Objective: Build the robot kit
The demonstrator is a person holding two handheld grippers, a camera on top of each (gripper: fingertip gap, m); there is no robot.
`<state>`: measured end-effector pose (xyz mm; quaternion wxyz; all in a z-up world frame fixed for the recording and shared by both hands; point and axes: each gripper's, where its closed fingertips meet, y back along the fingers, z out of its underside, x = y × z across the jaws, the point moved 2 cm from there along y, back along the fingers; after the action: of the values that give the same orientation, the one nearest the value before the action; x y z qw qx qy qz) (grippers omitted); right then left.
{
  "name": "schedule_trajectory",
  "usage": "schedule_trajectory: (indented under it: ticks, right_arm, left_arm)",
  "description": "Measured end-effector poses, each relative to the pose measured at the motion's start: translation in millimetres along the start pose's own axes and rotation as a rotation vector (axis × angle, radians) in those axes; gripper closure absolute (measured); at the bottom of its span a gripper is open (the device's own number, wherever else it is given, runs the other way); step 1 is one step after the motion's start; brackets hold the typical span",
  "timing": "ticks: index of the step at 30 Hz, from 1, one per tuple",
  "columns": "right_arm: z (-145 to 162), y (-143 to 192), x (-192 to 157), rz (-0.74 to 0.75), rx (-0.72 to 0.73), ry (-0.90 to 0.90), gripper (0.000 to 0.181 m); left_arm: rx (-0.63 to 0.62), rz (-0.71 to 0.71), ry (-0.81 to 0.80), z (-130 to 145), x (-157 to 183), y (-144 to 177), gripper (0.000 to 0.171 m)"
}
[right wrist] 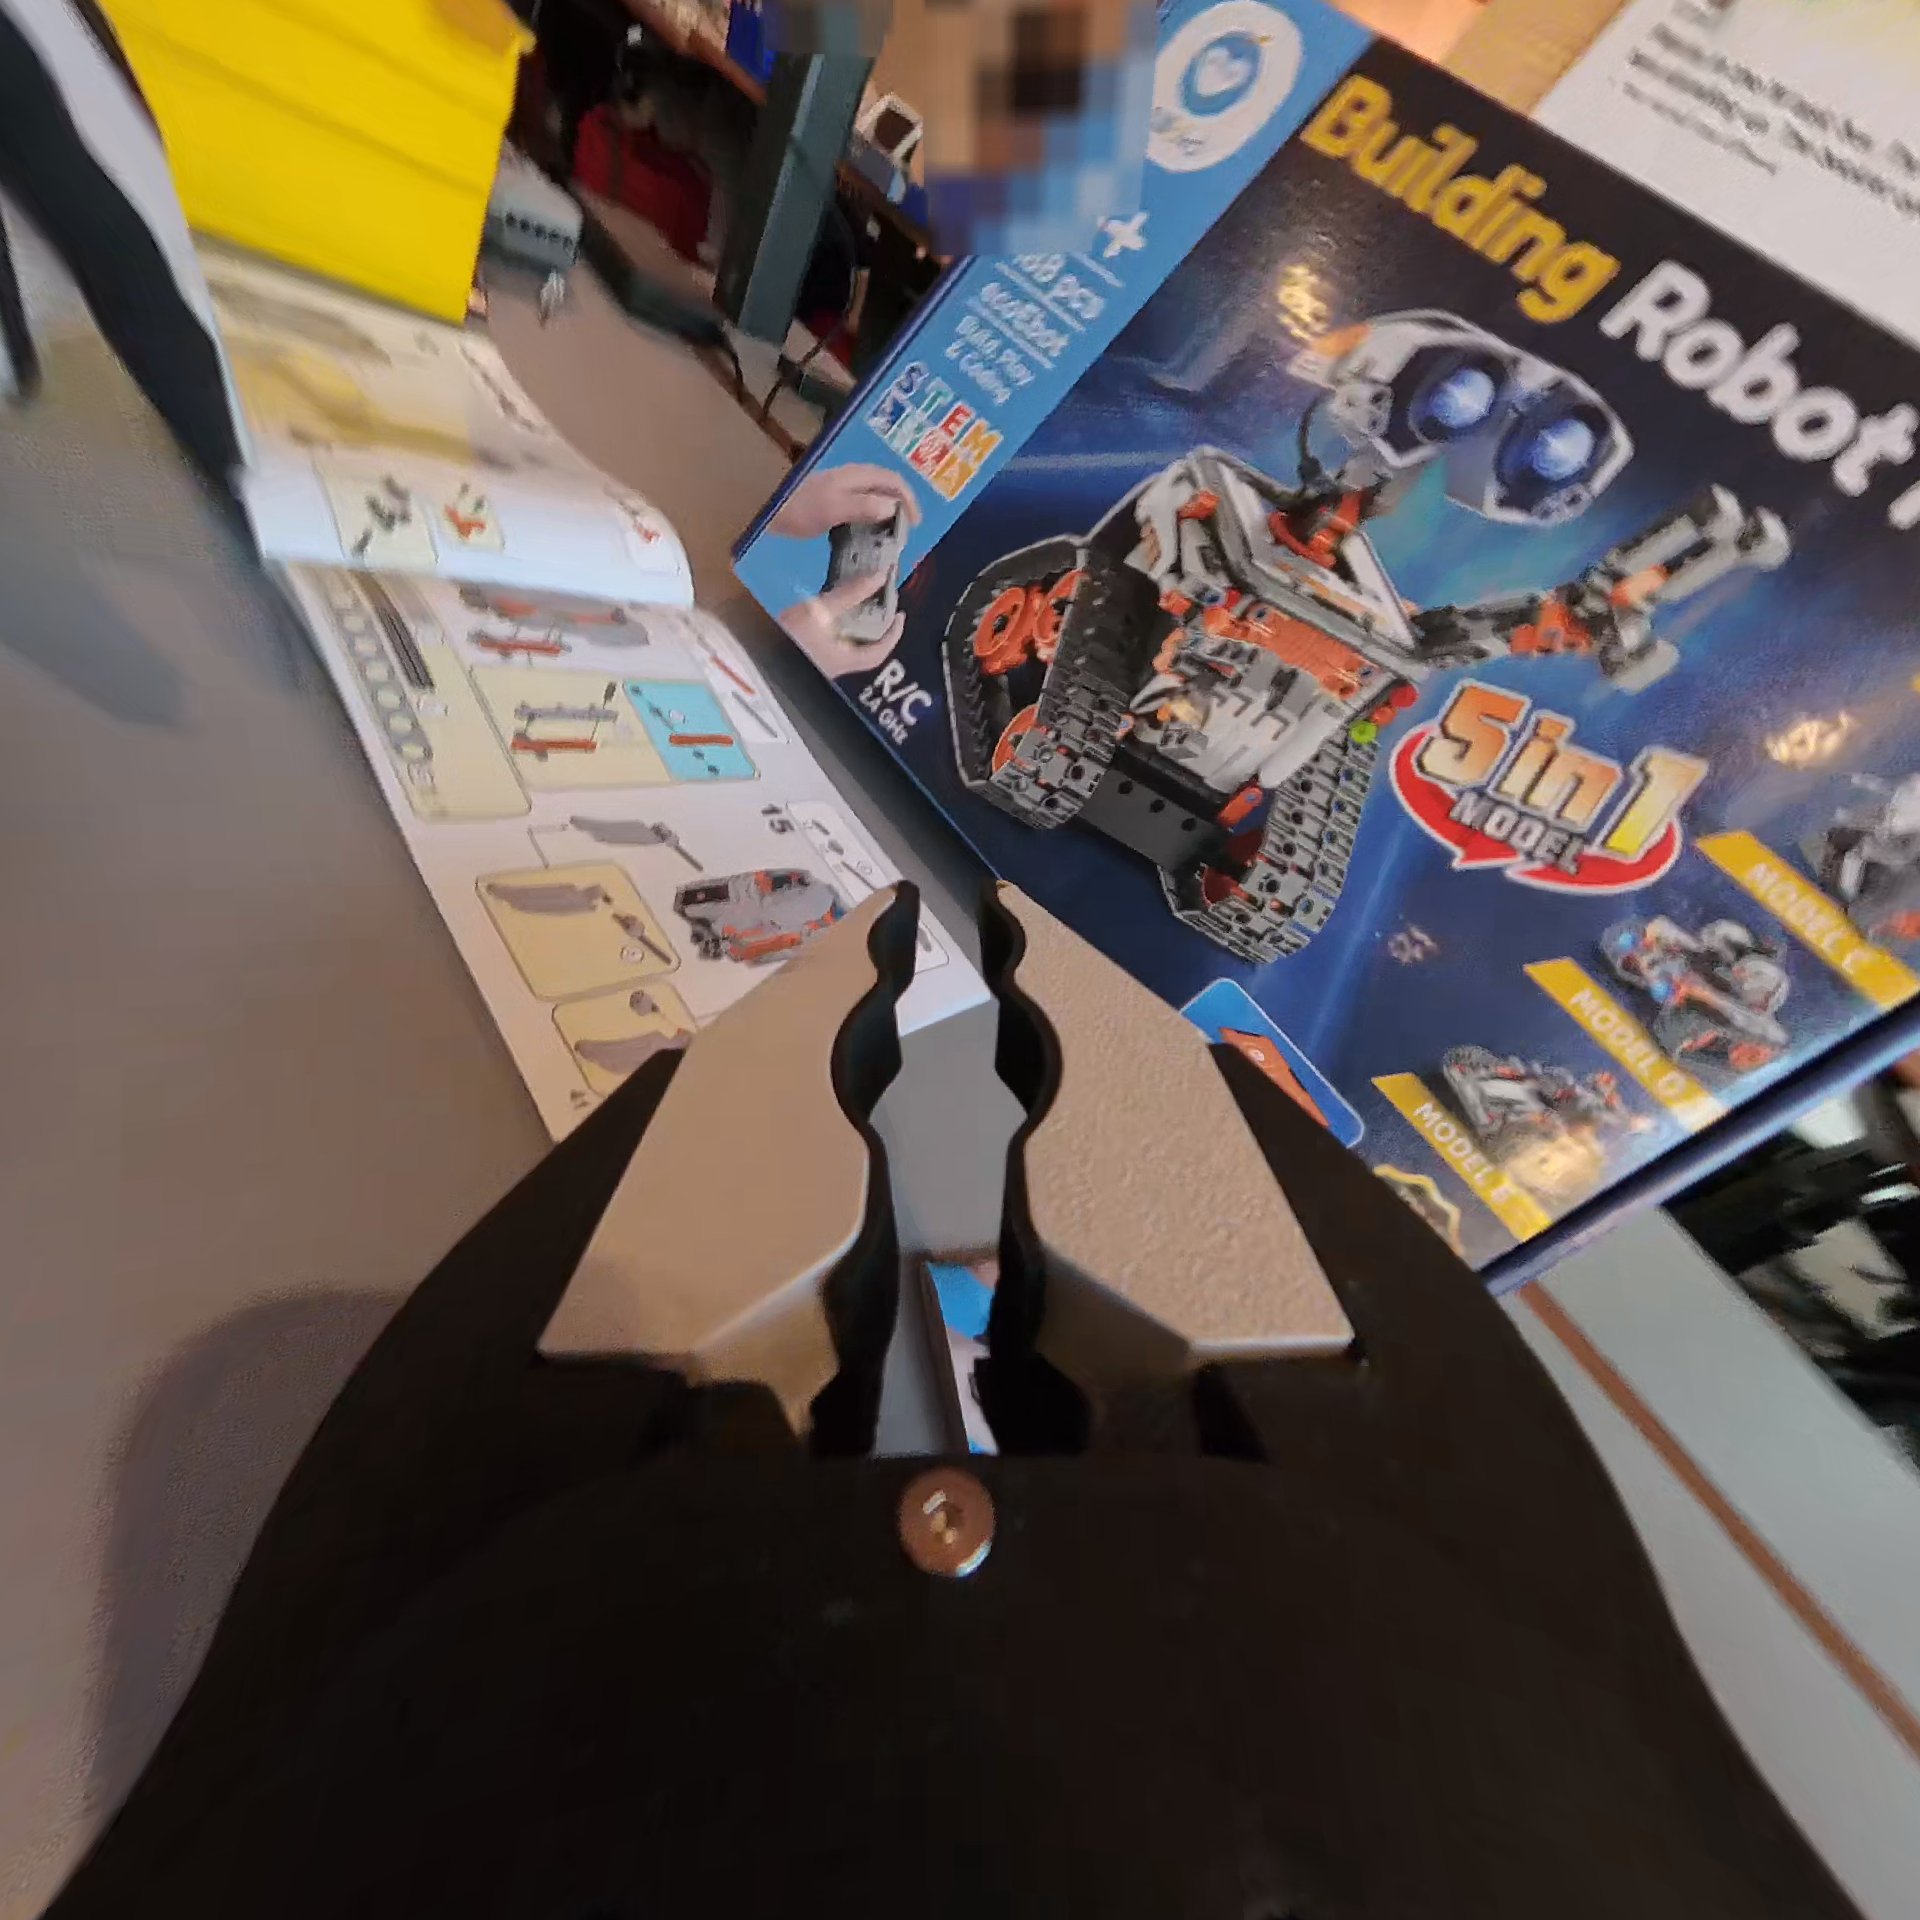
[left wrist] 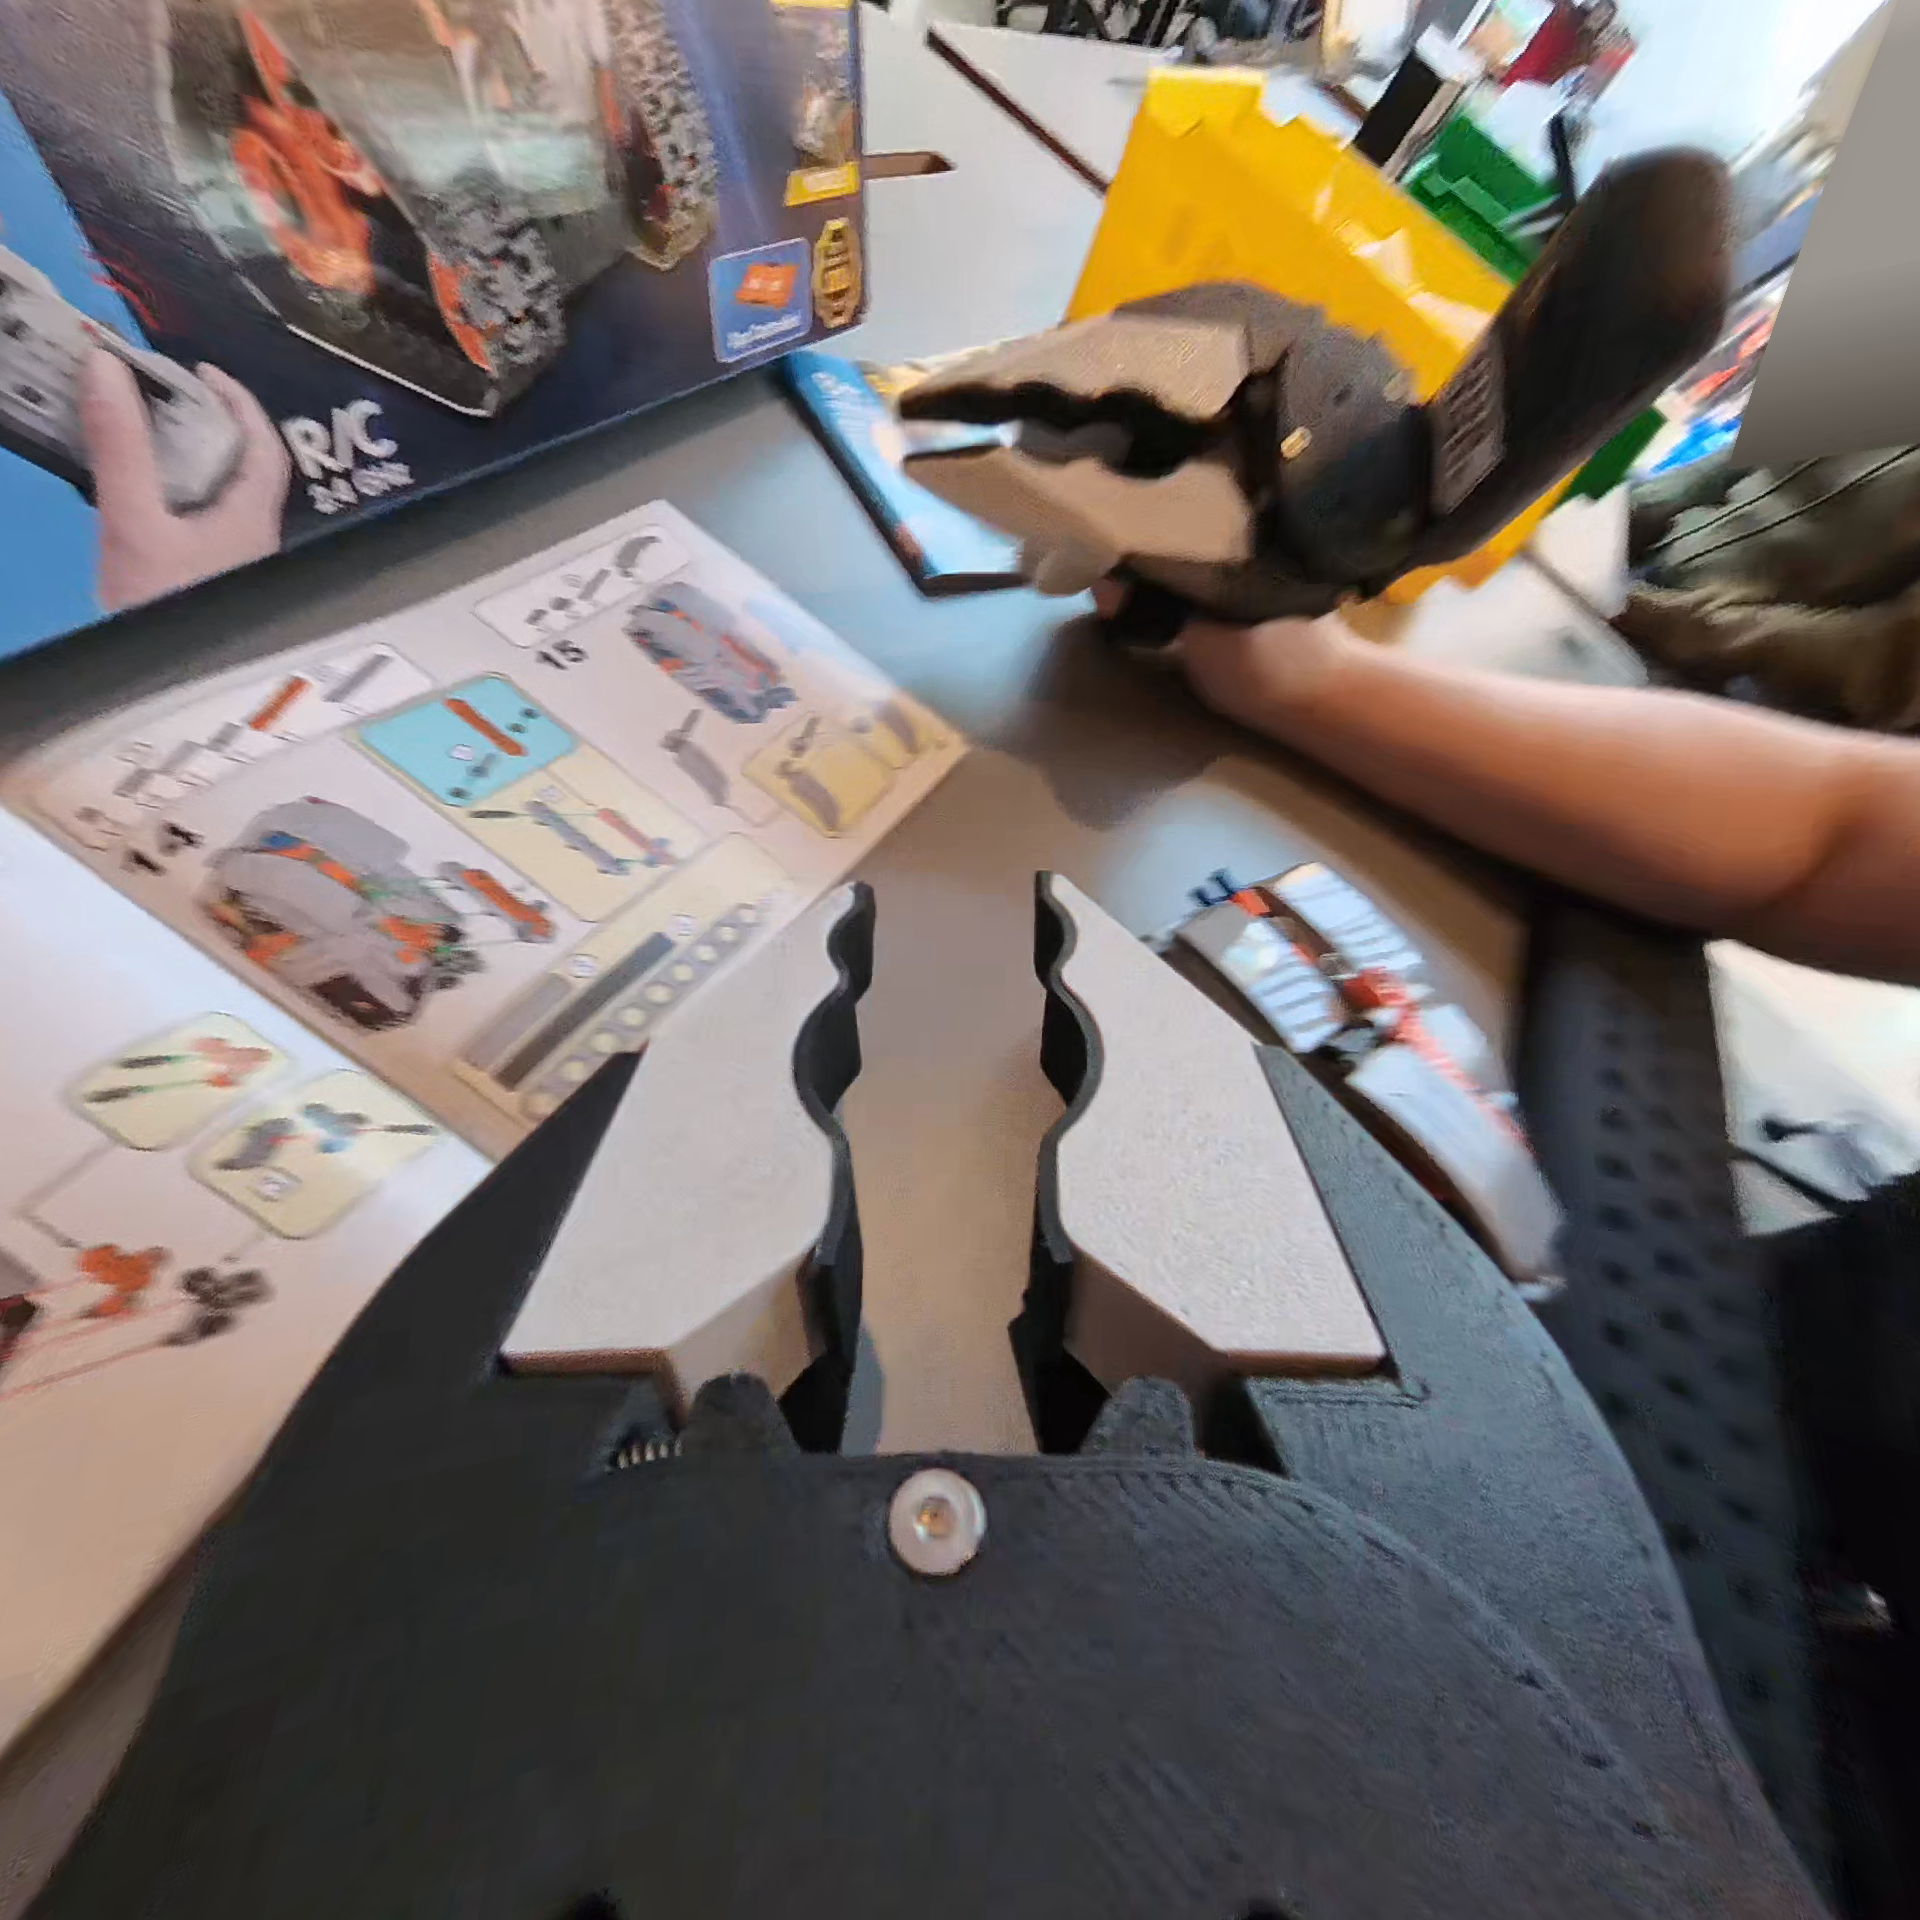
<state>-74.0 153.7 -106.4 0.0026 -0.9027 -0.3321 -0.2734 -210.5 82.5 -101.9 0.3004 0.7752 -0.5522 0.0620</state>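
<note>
Our left gripper (left wrist: pixel 954 914) is open over the grey tabletop (left wrist: pixel 940 1143), holding nothing | our right gripper (right wrist: pixel 948 904) is nearly shut, empty, beside the thin paper instruction booklet (right wrist: pixel 582 748) | the booklet looks light and floppy; we'd pinch its edge.

Printed lettering on the blue toy box (right wrist: pixel 1403 623); step numbers in the instruction booklet (right wrist: pixel 623 748)

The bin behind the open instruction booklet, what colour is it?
Yellow bin, clearest in the right wrist view.

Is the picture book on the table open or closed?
Open. The instruction booklet lies spread on the table, its step pictures facing up.
</note>
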Motion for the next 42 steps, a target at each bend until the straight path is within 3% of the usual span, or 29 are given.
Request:
schedule_trajectory:
  ticks: [4, 7, 9, 11, 15, 18, 21, 25, 30, 34, 39, 42]
  right_arm:
    - [-2.2, 2.5, -22.9, -0.043, -0.014, 0.153, 0.17]
    - [-5.5, 18.0, -31.3, -0.069, -0.016, 0.106, 0.168]
    - [-10.3, 32.9, -40.1, -0.155, -0.078, 0.022, 0.155]
    - [-21.3, 54.6, -51.9, -0.224, -0.127, -0.108, 0.145]
    - [-64.7, 103.1, -85.2, -0.329, 0.071, -0.354, 0.144]
    - [-73.7, 120.7, -108.4, -0.391, 0.112, -0.353, 0.144]
    - [-63.8, 118.8, -125.4, -0.447, 0.048, -0.285, 0.15]
    - [-60.1, 110.9, -133.5, -0.517, 0.027, -0.334, 0.156]
    - [-54.7, 106.6, -136.5, -0.573, -0.02, -0.424, 0.163]
    - [-53.4, 110.4, -140.1, -0.632, -0.019, -0.42, 0.177]
    - [-51.1, 107.3, -135.0, -0.667, -0.02, -0.434, 0.179]
    - [-48.7, 107.4, -130.2, -0.707, -0.023, -0.474, 0.177]
  left_arm:
    - [0.117, 0.101, 0.127, -2.7, 29.9, 19.6, 0.147]
    - [0.232, 0.155, 0.203, 4.6, 52.7, 43.1, 0.148]
    - [0.277, 0.173, 0.215, 12.9, 70.0, 55.5, 0.143]
    - [0.273, 0.148, 0.195, 23.7, 84.6, 58.9, 0.137]
    - [0.204, 0.103, 0.171, 39.2, 101.6, 45.2, 0.137]
    - [0.15, 0.103, 0.186, 44.2, 101.6, 31.3, 0.141]
    - [0.094, 0.051, 0.141, 51.4, 101.9, 20.7, 0.14]
    - [0.097, 0.04, 0.113, 49.8, 96.2, 13.9, 0.144]
    - [0.056, 0.086, -0.141, 34.2, 86.5, 9.1, 0.15]
    - [-0.047, 0.101, -0.076, 40.3, 80.6, 2.5, 0.161]
    - [-0.003, 0.173, -0.004, 47.5, 89.4, -0.5, 0.16]
    - [0.069, 0.089, -0.132, 37.0, 86.9, 1.4, 0.156]
